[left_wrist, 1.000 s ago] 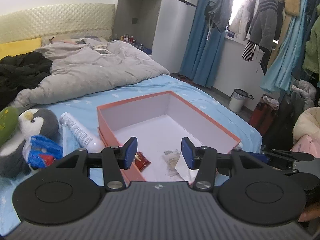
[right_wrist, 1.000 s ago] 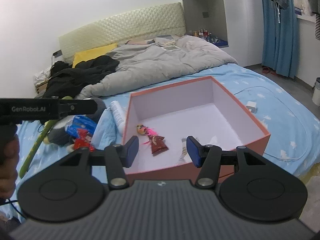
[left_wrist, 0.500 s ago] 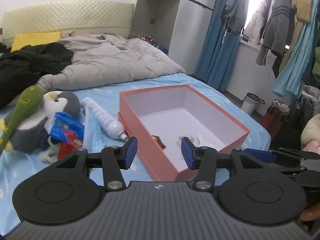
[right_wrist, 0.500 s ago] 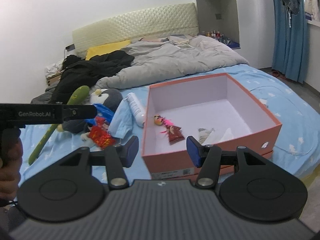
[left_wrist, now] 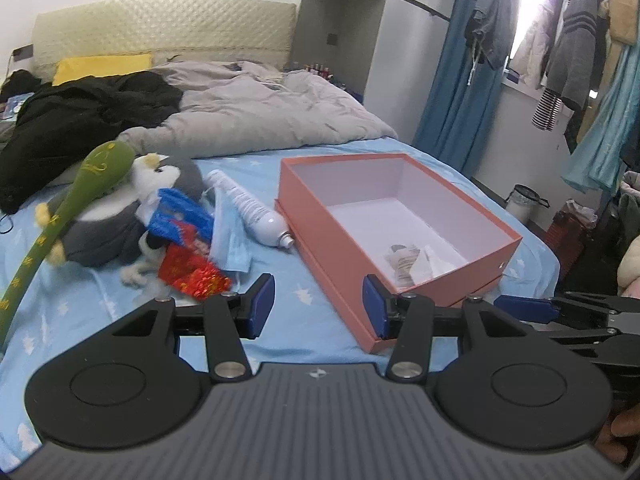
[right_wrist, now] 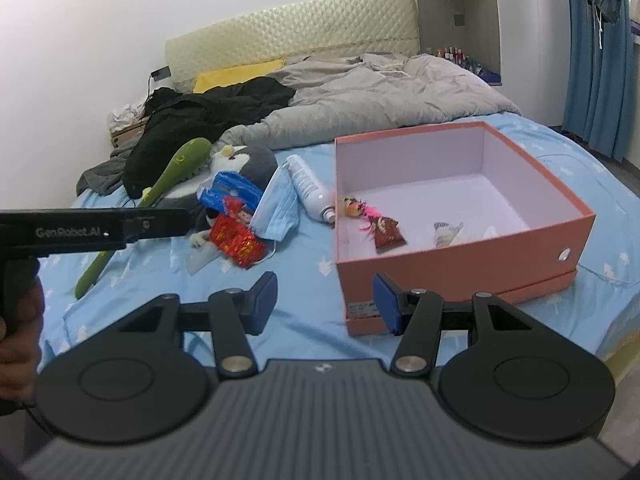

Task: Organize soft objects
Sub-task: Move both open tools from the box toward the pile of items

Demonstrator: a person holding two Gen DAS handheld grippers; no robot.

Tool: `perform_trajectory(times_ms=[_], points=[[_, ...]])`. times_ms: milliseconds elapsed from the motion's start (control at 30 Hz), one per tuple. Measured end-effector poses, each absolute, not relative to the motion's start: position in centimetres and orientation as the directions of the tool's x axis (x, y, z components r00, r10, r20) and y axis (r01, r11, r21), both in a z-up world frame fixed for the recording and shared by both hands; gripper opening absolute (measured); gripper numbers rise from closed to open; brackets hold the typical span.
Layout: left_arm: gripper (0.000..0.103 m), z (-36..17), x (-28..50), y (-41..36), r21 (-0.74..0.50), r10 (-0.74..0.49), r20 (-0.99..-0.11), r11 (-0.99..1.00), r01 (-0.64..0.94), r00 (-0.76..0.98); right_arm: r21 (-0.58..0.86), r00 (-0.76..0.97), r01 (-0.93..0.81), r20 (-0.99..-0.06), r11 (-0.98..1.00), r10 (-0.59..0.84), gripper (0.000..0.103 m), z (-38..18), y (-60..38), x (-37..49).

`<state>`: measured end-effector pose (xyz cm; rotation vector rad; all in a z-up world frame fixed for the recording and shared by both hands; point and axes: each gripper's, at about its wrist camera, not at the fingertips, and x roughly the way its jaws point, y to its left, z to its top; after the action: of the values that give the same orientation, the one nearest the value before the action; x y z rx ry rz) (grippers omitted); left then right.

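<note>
An open orange box (left_wrist: 320, 236) (right_wrist: 460, 268) sits on the blue bed sheet, with a small doll with pink feathers (right_wrist: 360, 216), a red pouch (right_wrist: 388, 234) and crumpled paper (left_wrist: 404, 260) inside. Left of it lies a pile: a grey penguin plush (left_wrist: 120, 216) (right_wrist: 248, 160), a green plush club (left_wrist: 68, 208) (right_wrist: 168, 180), a blue face mask (right_wrist: 276, 208), blue and red packets (left_wrist: 188, 256) (right_wrist: 238, 240) and a white bottle (left_wrist: 256, 212) (right_wrist: 310, 188). My left gripper (left_wrist: 318, 306) and right gripper (right_wrist: 324, 304) are both open and empty, held back from the box's near corner.
A grey duvet (left_wrist: 260, 116) and black clothes (left_wrist: 80, 120) cover the far half of the bed. Hanging clothes (left_wrist: 572, 52), blue curtains and a white bin (left_wrist: 524, 200) stand to the right. The left gripper's body (right_wrist: 80, 228) crosses the right wrist view at the left.
Both grippers have pulled back and away from above the box, so the box and the pile now lie further ahead. The left view has swung leftward toward the pile. Jaws stayed open.
</note>
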<state>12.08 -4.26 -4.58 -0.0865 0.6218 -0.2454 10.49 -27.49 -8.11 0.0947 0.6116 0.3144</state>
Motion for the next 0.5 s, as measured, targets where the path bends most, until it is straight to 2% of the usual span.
perform_trajectory(times_ms=[500], points=[[0.055,-5.9,9.2,0.1,-0.163,-0.188,-0.596,0.98,0.112,0.781,0.165,0.73,-0.344,-0.573,0.924,0.374,0.056,-8.9,-22.9,9.1]])
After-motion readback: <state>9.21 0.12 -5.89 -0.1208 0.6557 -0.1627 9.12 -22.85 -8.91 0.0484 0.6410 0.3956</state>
